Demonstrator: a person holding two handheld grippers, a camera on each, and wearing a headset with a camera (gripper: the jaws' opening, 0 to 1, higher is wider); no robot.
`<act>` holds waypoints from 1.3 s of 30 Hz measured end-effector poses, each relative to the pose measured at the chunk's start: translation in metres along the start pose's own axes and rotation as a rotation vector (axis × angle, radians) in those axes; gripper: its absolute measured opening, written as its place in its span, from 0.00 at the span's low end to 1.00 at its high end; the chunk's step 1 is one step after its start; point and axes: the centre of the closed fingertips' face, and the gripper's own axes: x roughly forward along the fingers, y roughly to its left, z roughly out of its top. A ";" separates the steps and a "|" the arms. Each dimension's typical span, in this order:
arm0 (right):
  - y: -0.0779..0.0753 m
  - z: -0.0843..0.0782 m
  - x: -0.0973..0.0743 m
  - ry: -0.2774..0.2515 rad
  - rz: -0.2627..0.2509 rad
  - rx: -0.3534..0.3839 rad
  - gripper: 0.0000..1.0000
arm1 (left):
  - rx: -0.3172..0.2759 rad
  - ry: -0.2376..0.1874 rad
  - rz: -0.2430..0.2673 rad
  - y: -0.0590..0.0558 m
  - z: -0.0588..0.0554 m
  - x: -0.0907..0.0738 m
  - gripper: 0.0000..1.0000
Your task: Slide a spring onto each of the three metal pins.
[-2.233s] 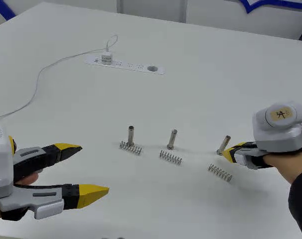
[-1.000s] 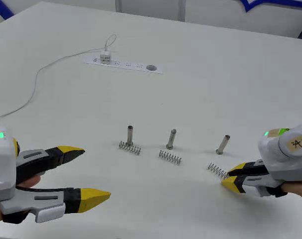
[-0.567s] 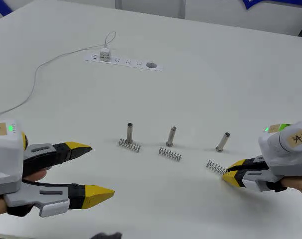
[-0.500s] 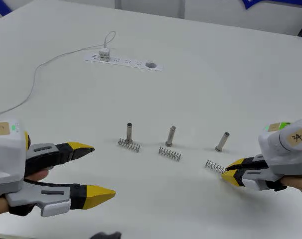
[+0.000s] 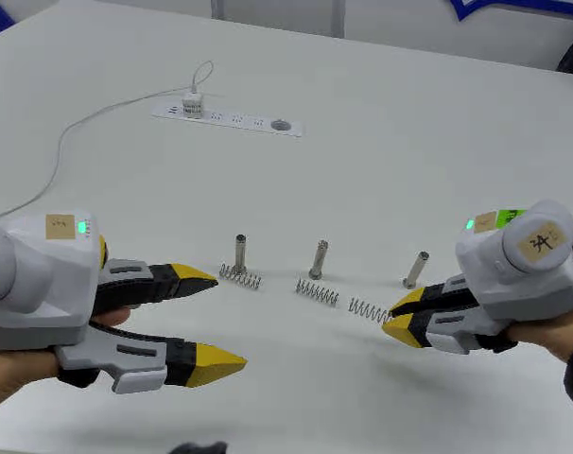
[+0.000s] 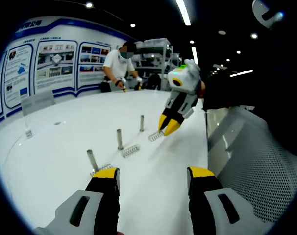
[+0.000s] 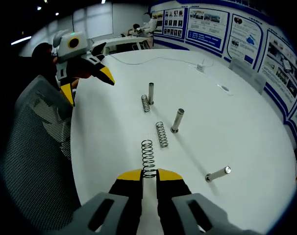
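Coiled steel-wire spring [image 5: 367, 309], one of three, is pinched at its right end between the closed yellow-tipped jaws of the right gripper [image 5: 392, 323]. Its free end points left, leaving the bore open, presumably so that it can be passed over a pin. The held spring sits on the near side of a row of three short silver metal pins, between the middle pin [image 5: 319, 259] and the slightly leaning right pin [image 5: 416, 270]. Whether it clears the white table [image 5: 438, 142] cannot be told. An unmounted spring lies just on the near side of the left pin [image 5: 240, 253] and of the middle pin: the left spring [image 5: 240, 276] and the middle spring [image 5: 317, 292], apparently laid out one per pin. No pin carries a spring, so the first of three fittings appears to be in hand. The left gripper [image 5: 228, 320] hovers at near left, jaws wide apart and empty, probably ready to steady a pin. A white power strip [image 5: 228, 118] lies at far left, well apart from the work.
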 end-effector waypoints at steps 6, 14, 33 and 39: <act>0.027 0.022 0.007 -0.003 0.067 -0.078 0.11 | 0.019 0.018 -0.038 -0.004 -0.002 0.009 0.53; 0.054 0.043 0.016 -0.009 0.138 -0.156 0.11 | 0.048 0.026 -0.086 -0.013 -0.002 0.018 0.46; 0.089 0.061 0.016 -0.001 0.231 -0.254 0.11 | 0.135 0.049 -0.142 -0.029 -0.008 0.023 0.17; 0.093 0.070 0.009 -0.023 0.233 -0.254 0.11 | 0.151 0.047 -0.139 -0.028 -0.008 0.023 0.14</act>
